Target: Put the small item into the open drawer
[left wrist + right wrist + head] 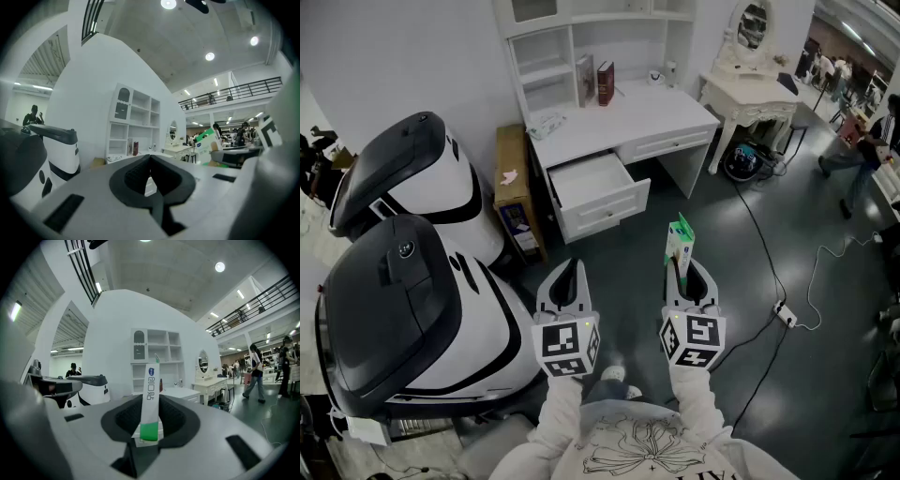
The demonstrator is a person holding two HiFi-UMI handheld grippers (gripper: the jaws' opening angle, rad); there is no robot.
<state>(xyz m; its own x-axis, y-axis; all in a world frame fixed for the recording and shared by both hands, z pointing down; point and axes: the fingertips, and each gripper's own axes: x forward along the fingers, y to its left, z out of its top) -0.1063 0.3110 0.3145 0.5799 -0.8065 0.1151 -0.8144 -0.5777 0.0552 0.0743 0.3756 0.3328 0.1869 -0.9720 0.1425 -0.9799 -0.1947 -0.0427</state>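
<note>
A small green and white box [680, 242] stands upright between the jaws of my right gripper [682, 266], which is shut on it over the dark floor. In the right gripper view the box [150, 394] rises edge-on out of the right gripper [151, 405]. My left gripper [569, 269] hangs beside it, shut and holding nothing; its tips meet in the left gripper view [150, 158], where the box [206, 143] shows at the right. Ahead, the open drawer [609, 208] juts out of the white desk [623, 122], its inside bare.
Two big white and black machines [412, 309] [403, 178] crowd the left side. A cardboard box [514, 183] leans by the desk. Books [605, 82] stand on the desk. A white dressing table [750, 94] is at the right, with cables and a power strip [786, 315] on the floor.
</note>
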